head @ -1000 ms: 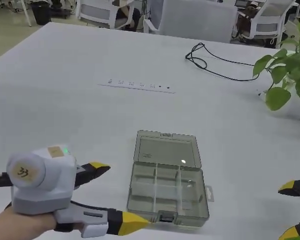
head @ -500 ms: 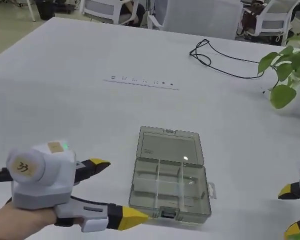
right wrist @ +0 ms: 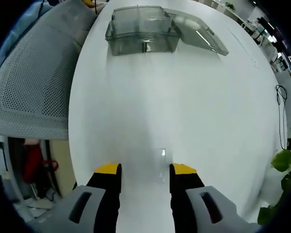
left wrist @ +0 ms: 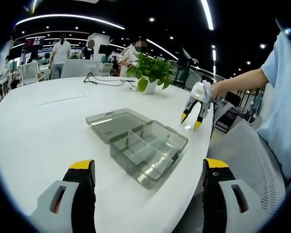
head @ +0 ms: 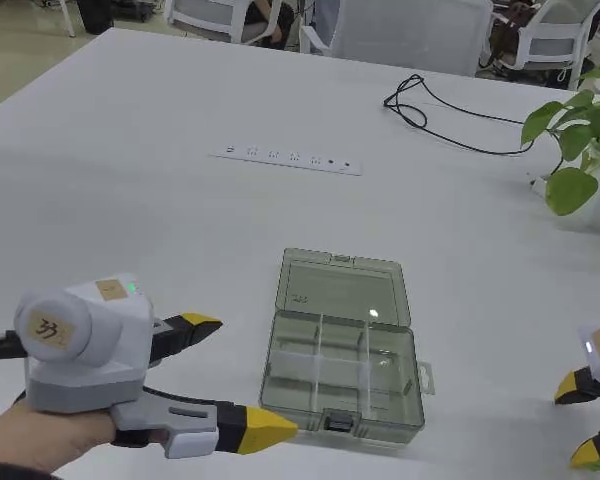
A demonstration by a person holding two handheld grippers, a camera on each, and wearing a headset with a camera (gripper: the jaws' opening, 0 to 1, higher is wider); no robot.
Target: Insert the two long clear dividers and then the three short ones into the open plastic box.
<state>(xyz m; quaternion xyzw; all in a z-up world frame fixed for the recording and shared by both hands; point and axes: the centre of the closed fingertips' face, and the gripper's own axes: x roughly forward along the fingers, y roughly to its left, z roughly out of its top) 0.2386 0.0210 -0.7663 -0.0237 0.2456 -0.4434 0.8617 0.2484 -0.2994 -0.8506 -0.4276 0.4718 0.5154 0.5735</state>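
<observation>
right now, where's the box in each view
head view: box lower centre, lid open.
left gripper view: box centre.
right gripper view: box top centre.
shared landmark: plant.

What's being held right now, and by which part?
Nothing that shows: left gripper and right gripper both stand open, nothing clamped between their jaws.
</observation>
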